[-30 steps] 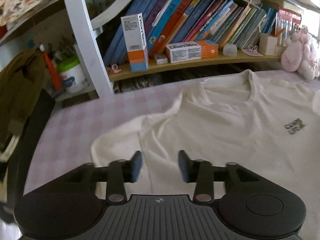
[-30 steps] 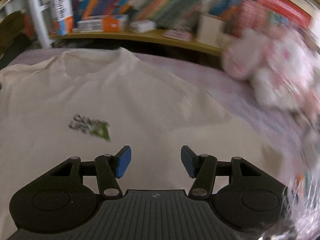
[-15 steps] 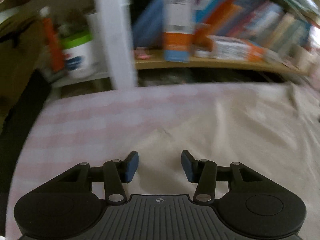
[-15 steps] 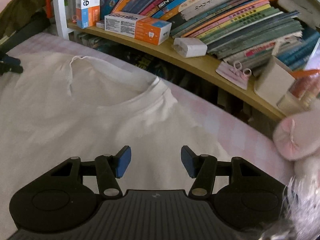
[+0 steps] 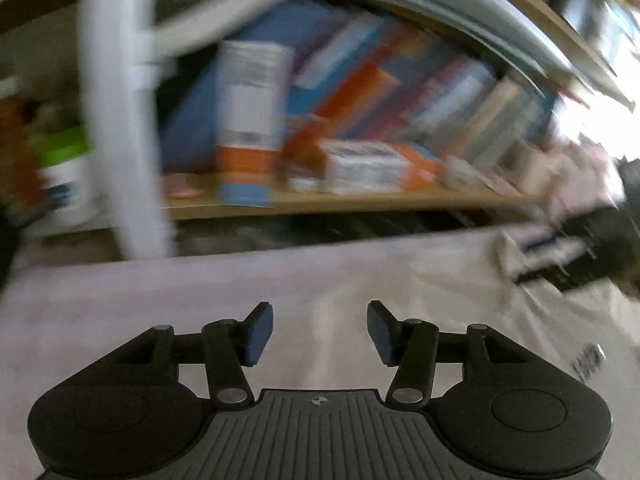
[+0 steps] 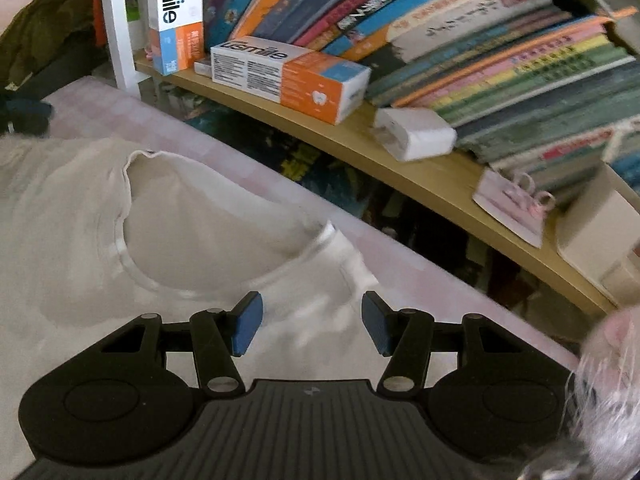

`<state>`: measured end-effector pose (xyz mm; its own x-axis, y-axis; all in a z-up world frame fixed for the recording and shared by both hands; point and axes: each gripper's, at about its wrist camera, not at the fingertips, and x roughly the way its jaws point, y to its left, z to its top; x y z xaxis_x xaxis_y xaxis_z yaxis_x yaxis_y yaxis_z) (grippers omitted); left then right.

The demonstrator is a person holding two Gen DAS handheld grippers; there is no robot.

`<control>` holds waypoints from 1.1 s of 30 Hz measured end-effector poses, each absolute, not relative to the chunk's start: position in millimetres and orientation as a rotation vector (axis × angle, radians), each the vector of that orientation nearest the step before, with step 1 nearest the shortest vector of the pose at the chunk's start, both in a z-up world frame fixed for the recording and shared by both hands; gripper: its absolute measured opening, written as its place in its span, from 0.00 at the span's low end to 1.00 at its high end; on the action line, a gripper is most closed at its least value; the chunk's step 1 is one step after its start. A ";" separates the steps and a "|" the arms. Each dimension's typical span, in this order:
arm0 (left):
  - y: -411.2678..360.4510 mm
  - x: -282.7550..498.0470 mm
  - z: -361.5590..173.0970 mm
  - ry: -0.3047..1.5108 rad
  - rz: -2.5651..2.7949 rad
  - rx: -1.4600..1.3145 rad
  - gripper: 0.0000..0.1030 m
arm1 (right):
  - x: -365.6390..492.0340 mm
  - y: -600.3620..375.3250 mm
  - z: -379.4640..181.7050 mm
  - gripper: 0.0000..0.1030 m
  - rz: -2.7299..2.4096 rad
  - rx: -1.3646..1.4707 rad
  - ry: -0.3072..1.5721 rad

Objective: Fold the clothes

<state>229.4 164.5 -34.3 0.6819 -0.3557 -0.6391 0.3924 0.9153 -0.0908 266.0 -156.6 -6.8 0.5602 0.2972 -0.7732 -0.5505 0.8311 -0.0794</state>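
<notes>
As we have swung both wide-open, empty grippers, left gripper (image 5: 320, 330) and right gripper (image 6: 312, 330), toward twelve o'clock, they now flank the cream shirt's (image 6: 60, 240) collar (image 6: 132, 264), likely to grasp the shoulders.

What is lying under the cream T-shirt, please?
Under the cream T-shirt lies a pink checked cloth, visible beyond the collar and shoulder. Whether anything else lies beneath the shirt cannot be seen, since the fabric covers it. The right gripper is open above the shoulder.

Left view motion-blurred; shirt (image 6: 60, 240) cut off by frame edge.
</notes>
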 end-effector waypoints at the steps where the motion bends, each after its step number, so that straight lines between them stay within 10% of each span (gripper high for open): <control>1: 153.1 233.6 -39.4 0.716 -0.441 0.086 0.51 | 268.7 -155.1 -7.4 0.50 0.510 -0.332 0.836; 10: 105.9 276.6 -68.0 0.754 -0.484 0.167 0.46 | 294.5 -171.9 -10.7 0.47 0.470 -0.209 0.847; 16: 100.4 291.1 -76.4 0.776 -0.530 0.134 0.08 | 302.7 -171.7 -17.2 0.18 0.508 -0.157 0.870; 33: 55.1 344.6 -72.3 0.761 -0.412 0.142 0.08 | 335.6 -179.8 -20.6 0.12 0.275 -0.100 0.837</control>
